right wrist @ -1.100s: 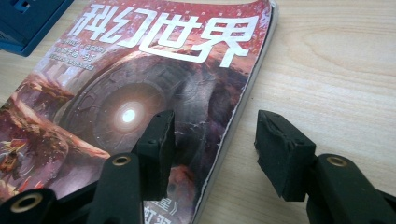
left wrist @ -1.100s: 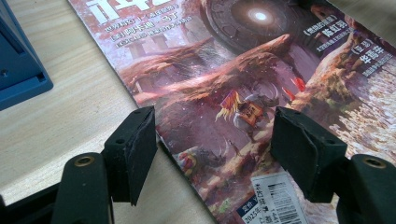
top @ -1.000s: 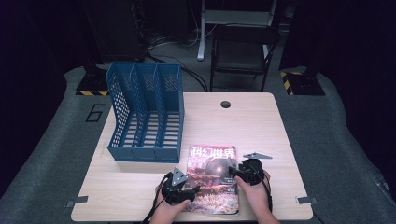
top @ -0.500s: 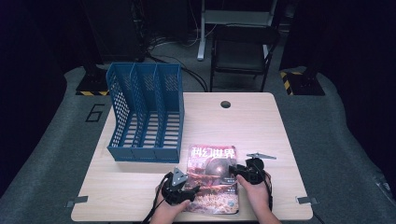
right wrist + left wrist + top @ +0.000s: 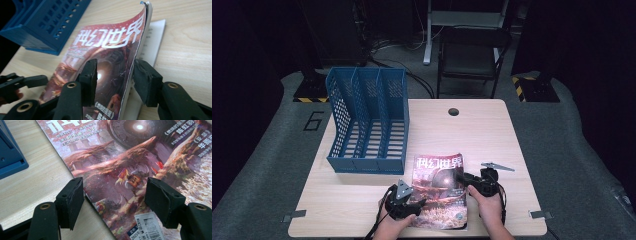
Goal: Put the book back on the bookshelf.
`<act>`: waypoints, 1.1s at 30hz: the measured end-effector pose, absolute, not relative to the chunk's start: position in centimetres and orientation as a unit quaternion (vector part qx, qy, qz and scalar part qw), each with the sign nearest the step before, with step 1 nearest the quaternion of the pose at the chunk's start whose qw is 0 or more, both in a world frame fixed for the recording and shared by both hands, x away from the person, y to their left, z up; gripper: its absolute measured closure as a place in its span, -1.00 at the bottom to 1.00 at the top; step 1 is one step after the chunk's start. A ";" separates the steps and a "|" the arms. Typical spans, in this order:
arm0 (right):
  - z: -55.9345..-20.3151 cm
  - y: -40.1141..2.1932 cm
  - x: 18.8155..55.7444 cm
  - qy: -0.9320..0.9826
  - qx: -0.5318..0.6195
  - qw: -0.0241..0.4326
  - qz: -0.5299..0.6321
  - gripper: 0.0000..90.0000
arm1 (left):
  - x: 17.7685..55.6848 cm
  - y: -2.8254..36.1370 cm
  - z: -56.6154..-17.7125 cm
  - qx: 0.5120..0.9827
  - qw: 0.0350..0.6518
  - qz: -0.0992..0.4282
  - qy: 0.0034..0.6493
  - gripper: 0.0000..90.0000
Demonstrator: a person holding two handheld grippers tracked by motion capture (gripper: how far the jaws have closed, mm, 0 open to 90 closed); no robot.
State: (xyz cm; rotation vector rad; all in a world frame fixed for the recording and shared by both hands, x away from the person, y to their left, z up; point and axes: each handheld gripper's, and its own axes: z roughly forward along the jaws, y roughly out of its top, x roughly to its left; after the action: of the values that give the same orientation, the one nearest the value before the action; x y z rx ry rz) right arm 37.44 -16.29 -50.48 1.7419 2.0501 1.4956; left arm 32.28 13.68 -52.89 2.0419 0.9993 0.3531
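A magazine (image 5: 439, 192) with a reddish cover and white title lies on the wooden table (image 5: 492, 135) near its front edge. My left gripper (image 5: 418, 202) is at its left edge. In the left gripper view it (image 5: 113, 187) stands open, one jaw over bare table and the other over the cover (image 5: 130, 160). My right gripper (image 5: 462, 178) is at the magazine's right edge. In the right gripper view its jaws (image 5: 115, 67) have just been opening. They straddle the lifted, curling cover edge (image 5: 135, 50), and a white page (image 5: 155, 42) lies flat beneath.
A blue three-slot file rack (image 5: 369, 120) stands at the table's left rear, close to the magazine's far left corner. A round cable hole (image 5: 454, 111) sits at the back middle. A dark chair (image 5: 472, 55) stands beyond the table.
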 end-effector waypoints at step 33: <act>-52.4 -15.7 39.4 0.693 0.550 0.004 0.466 0.06 | 32.3 13.7 -52.9 0.810 0.409 0.140 0.397 -0.30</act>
State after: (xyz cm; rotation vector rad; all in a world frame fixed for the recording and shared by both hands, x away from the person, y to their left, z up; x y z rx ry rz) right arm 39.44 -15.72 -52.43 1.7229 2.1735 1.4598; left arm 32.30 13.72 -52.89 2.0401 1.0000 0.3523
